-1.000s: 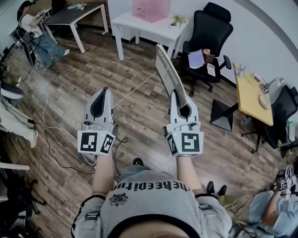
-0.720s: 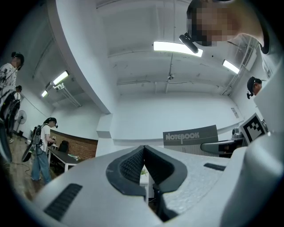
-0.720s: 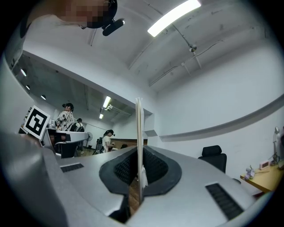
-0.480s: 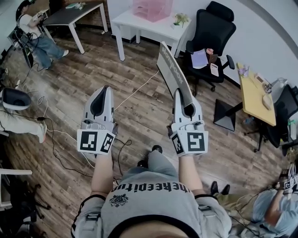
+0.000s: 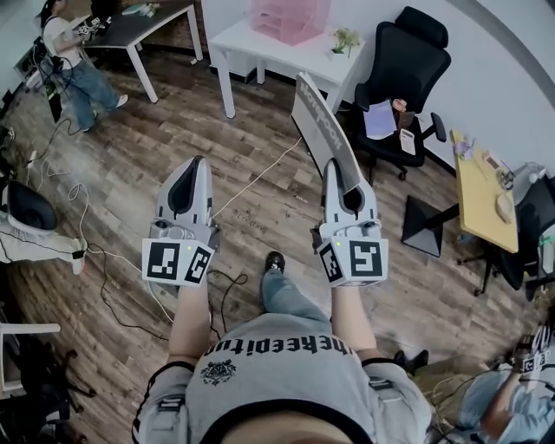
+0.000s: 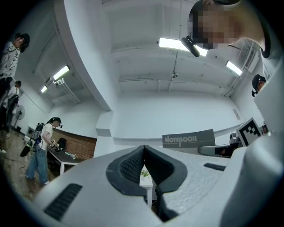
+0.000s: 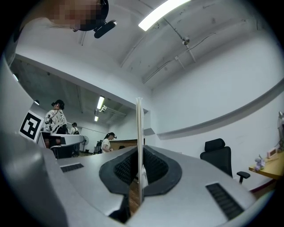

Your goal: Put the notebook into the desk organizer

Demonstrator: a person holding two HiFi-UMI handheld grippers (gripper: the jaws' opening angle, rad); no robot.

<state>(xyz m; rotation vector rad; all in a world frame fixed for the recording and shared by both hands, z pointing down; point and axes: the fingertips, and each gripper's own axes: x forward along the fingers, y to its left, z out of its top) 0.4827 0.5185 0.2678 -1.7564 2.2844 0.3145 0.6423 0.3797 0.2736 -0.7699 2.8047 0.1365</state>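
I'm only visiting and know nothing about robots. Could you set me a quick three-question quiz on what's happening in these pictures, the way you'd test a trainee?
1. Multiple choice: which one carries the notebook? A) the left one B) the right one C) neither
2. True or false: the left hand-held gripper is carrying something too.
3. Fill in: the pink desk organizer stands on a ___ table.

Key
1. B. The right hand-held gripper is shut on the notebook, which stands edge-on between its jaws.
2. False. Its jaws are together with nothing between them.
3. White.
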